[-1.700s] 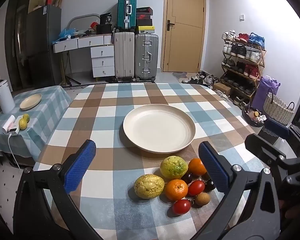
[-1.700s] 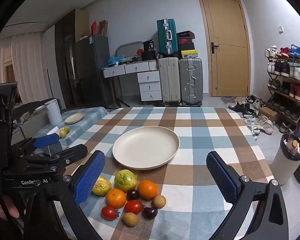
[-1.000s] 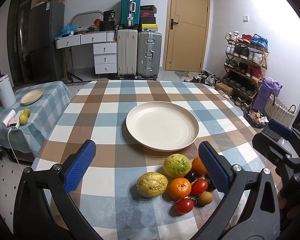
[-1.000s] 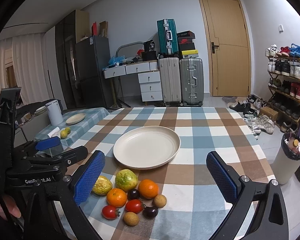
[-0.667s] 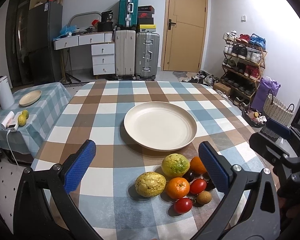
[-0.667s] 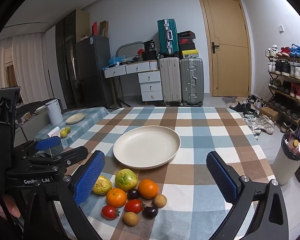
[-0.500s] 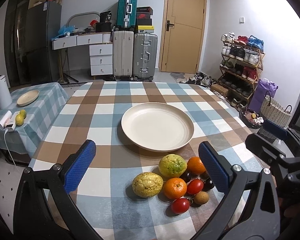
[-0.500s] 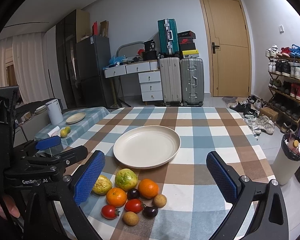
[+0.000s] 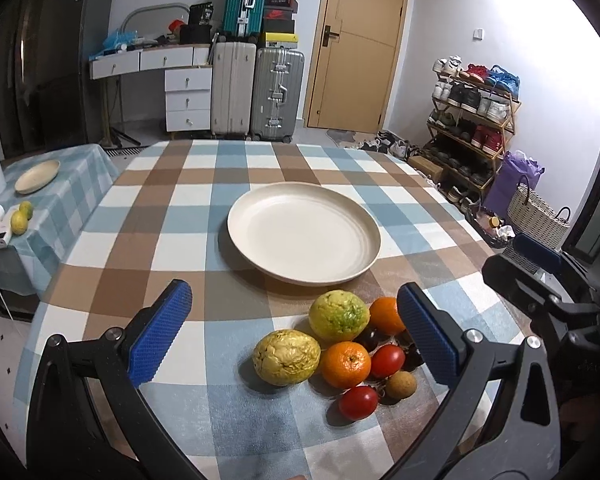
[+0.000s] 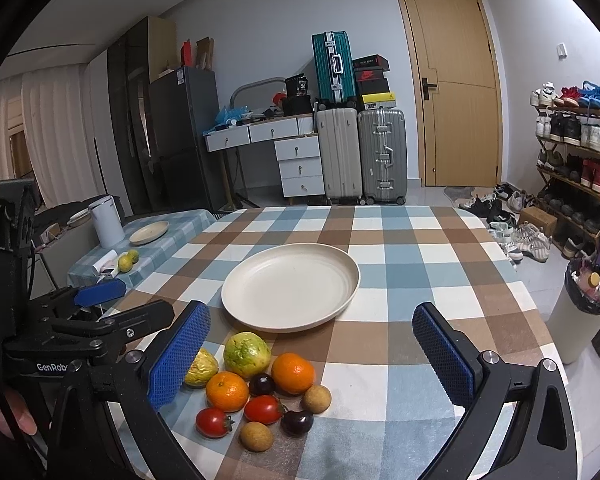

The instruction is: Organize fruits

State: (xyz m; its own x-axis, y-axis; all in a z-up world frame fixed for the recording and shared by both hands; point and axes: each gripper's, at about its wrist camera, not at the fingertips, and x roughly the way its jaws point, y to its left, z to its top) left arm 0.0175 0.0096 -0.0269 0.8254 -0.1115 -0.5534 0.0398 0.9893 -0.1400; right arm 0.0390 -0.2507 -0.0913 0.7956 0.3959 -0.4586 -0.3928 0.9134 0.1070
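Note:
A cream plate [image 9: 304, 232] [image 10: 290, 284] sits empty mid-table. In front of it lies a cluster of fruit: a wrinkled yellow fruit [image 9: 286, 357] [image 10: 202, 368], a green-yellow guava [image 9: 339, 315] [image 10: 247, 349], two oranges [image 9: 345, 364] [image 10: 293, 367], red tomatoes [image 9: 358, 402] [image 10: 214, 422], dark plums [image 10: 297, 422] and small brown longans [image 10: 256, 435]. My left gripper [image 9: 296, 334] is open and empty, hovering above the fruit. My right gripper [image 10: 312, 354] is open and empty, above the table's near edge.
The table has a blue and brown checked cloth [image 9: 172, 216]. A side table [image 9: 40, 192] at the left holds a small plate, two lemons and a white kettle. Suitcases [image 10: 360, 152], a shoe rack [image 9: 476, 120] and a bin [image 10: 584, 308] stand around.
The left gripper has drifted slightly; the fruit now sits a little further left and lower in its view. The right gripper has barely moved. Both stay open.

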